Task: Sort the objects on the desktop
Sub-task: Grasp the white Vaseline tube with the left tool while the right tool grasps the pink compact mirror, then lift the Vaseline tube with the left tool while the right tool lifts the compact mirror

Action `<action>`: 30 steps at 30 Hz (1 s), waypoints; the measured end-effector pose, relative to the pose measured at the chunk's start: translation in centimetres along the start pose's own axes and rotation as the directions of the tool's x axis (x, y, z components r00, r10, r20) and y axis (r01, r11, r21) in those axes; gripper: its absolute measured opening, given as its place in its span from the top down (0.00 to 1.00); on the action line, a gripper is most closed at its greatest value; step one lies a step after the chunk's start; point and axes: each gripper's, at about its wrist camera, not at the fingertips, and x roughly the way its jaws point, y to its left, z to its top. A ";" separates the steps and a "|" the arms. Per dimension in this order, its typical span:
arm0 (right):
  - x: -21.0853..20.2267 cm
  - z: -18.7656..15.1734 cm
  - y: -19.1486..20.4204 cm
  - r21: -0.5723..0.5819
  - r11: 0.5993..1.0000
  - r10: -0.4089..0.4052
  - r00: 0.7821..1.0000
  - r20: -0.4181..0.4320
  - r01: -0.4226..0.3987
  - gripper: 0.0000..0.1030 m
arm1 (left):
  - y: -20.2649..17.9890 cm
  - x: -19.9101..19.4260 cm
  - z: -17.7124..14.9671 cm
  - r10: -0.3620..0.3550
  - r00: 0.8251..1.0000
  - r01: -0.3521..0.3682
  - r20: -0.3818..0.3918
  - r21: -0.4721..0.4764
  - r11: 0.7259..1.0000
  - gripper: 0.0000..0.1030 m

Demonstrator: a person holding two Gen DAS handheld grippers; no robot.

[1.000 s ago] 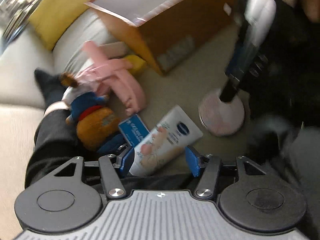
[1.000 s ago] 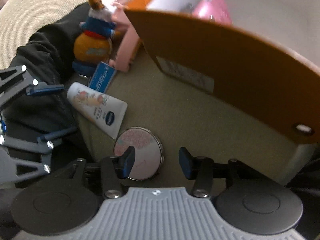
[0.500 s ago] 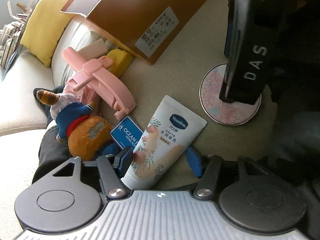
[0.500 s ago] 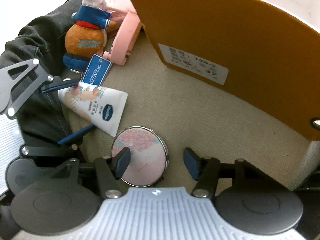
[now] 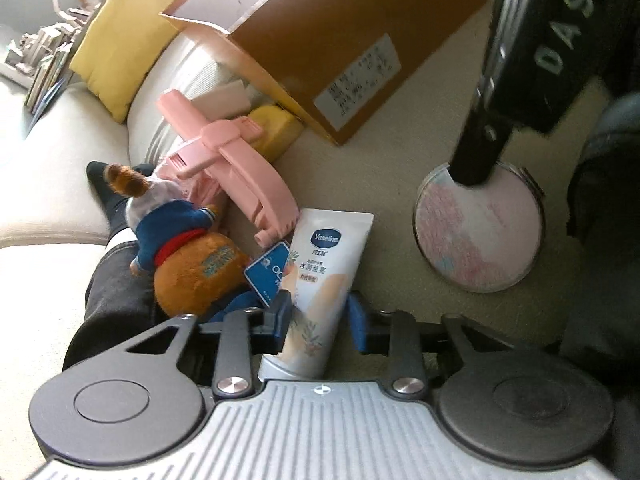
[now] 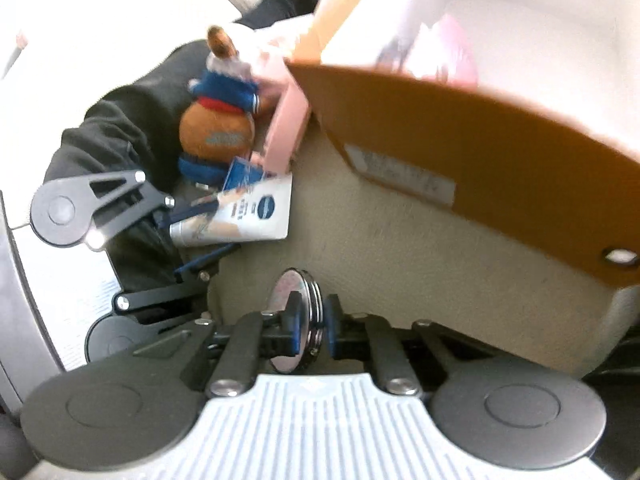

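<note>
The tube (image 5: 326, 276) lies on the cushion (image 5: 400, 168) beside the plush (image 5: 188, 264), with the left gripper (image 5: 320, 316) closing on its lower half, pads at its sides. The mirror (image 6: 298, 320) stands on edge, pinched in the right gripper (image 6: 310, 322), whose jaws are closing on its rim. The step in hand looks like a double pickup. Next, each piece likely needs lifting clear and carrying over the wall of the box (image 6: 460, 152), which stands just behind and already holds something pink.
</note>
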 end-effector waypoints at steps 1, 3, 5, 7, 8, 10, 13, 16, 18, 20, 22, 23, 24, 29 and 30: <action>-0.6 0.2 0.1 -0.008 1.000 -0.013 1.000 0.019 0.013 0.89 | 0.2 -0.3 -0.2 -0.006 1.000 0.006 0.010 -0.016 1.000 0.71; -1.7 0.6 0.4 -0.016 0.999 -0.037 0.998 0.057 0.038 0.89 | 0.7 -0.6 -0.4 -0.015 1.000 0.017 0.025 -0.047 0.999 0.72; -3.1 0.9 0.4 -0.033 0.995 -0.093 0.991 0.101 0.097 0.89 | 1.1 -1.1 -0.6 -0.027 0.999 0.030 0.046 -0.077 0.997 0.75; -3.8 1.5 0.5 -0.061 0.983 -0.166 0.975 0.145 0.176 0.89 | 1.6 -1.4 -0.6 -0.043 0.997 0.051 0.068 -0.121 0.991 0.77; -4.1 1.7 0.5 -0.072 0.974 -0.203 0.966 0.160 0.217 0.89 | 1.7 -1.9 -0.8 -0.049 0.996 0.060 0.079 -0.142 0.988 0.79; -4.0 2.0 0.2 -0.089 0.960 -0.249 0.955 0.164 0.266 0.89 | 2.3 -1.9 -0.6 -0.051 0.994 0.068 0.100 -0.179 0.981 0.82; -3.1 1.9 -0.5 -0.105 0.952 -0.273 0.953 0.132 0.288 0.89 | 3.2 -2.3 -0.4 -0.019 0.993 0.044 0.121 -0.211 0.976 0.94; -3.1 1.9 -0.1 -0.138 0.943 -0.281 0.947 0.158 0.303 0.88 | 3.7 -2.4 -0.4 0.015 0.993 0.009 0.114 -0.212 0.977 0.99; -2.9 2.1 0.2 -0.143 0.950 -0.257 0.955 0.150 0.278 0.88 | 4.3 -1.7 -0.3 0.014 0.994 0.009 0.106 -0.210 0.978 0.99; -2.5 2.1 0.6 -0.155 0.952 -0.243 0.959 0.143 0.264 0.88 | 4.4 -1.5 -0.2 0.008 0.994 0.014 0.107 -0.200 0.980 0.99; -2.5 2.0 0.7 -0.159 0.950 -0.246 0.959 0.143 0.267 0.88 | 4.4 -1.2 -0.2 0.013 0.994 0.007 0.107 -0.190 0.982 0.99; -2.7 2.0 0.7 -0.159 0.950 -0.248 0.958 0.143 0.270 0.87 | 4.4 -1.0 -0.3 0.019 0.994 0.002 0.105 -0.191 0.981 0.99; -2.7 2.0 0.6 -0.158 0.949 -0.253 0.957 0.142 0.274 0.87 | 4.5 -0.9 -0.4 0.026 0.994 -0.006 0.102 -0.194 0.981 0.99; -1.4 1.7 -0.1 -0.127 0.964 -0.224 0.970 0.095 0.235 0.85 | 4.8 -0.5 -0.6 0.000 0.994 0.020 0.111 -0.171 0.985 0.99; -1.4 1.6 -0.1 -0.123 0.965 -0.220 0.970 0.102 0.232 0.85 | 4.7 -0.6 -0.6 -0.007 0.993 0.025 0.118 -0.157 0.987 0.98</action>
